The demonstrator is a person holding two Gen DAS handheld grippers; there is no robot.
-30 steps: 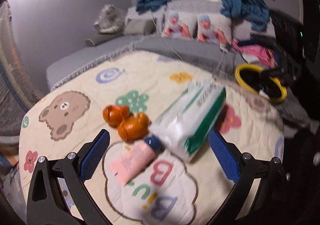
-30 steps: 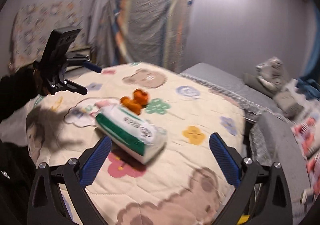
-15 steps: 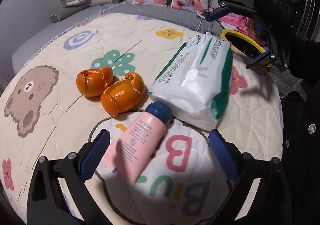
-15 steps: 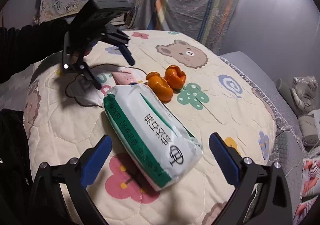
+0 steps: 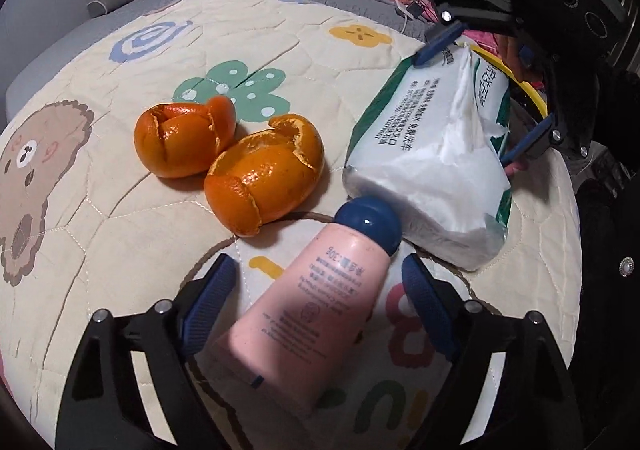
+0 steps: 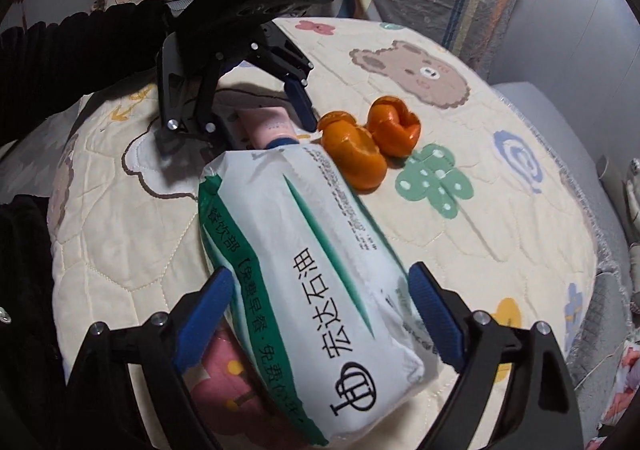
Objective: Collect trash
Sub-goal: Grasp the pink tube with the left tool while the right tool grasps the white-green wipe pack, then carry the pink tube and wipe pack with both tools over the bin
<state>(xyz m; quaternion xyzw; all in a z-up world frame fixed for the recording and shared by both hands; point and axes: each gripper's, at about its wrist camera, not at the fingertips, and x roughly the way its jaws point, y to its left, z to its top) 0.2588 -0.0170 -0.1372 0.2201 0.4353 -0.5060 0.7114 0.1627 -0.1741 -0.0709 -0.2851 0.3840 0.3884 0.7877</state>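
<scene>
Quilted cream cover (image 5: pixel 120 234), printed with bears and flowers, carries everything here, and the four bits of clutter sit bunched near its middle, well in from every edge, so both claws can come at them from opposite sides.

Biggest is the tissue pack (image 6: pixel 304 258), white with green trim, lying flat and slanting toward the near right edge in the left view. Right gripper (image 6: pixel 320 314) straddles its near end, blue pads on either flank. Its jaws have just been closing, yet a sliver of gap seems to remain on each side, so I call it not gripped: wide, with the pack between. That straddle looks like a set-up for lifting the pack by its short width.

Next, the pink tube (image 5: pixel 316 310), blue cap touching the pack's corner, tail pointing back at the left gripper (image 5: pixel 316 302). Those jaws have also just been narrowing, with the tube between them, but cover shows on both sides of it, so no hold there either. Coming in along the tube's length lets the pads close across its flat body.

Smallest, two orange peels (image 5: pixel 224 153), touching each other just beside the cap, toward the bear print. Nothing reaches for them.

A yellow-rimmed bin (image 5: pixel 536 97) peeks out beyond the cover's far right edge, probably where all this goes.
</scene>
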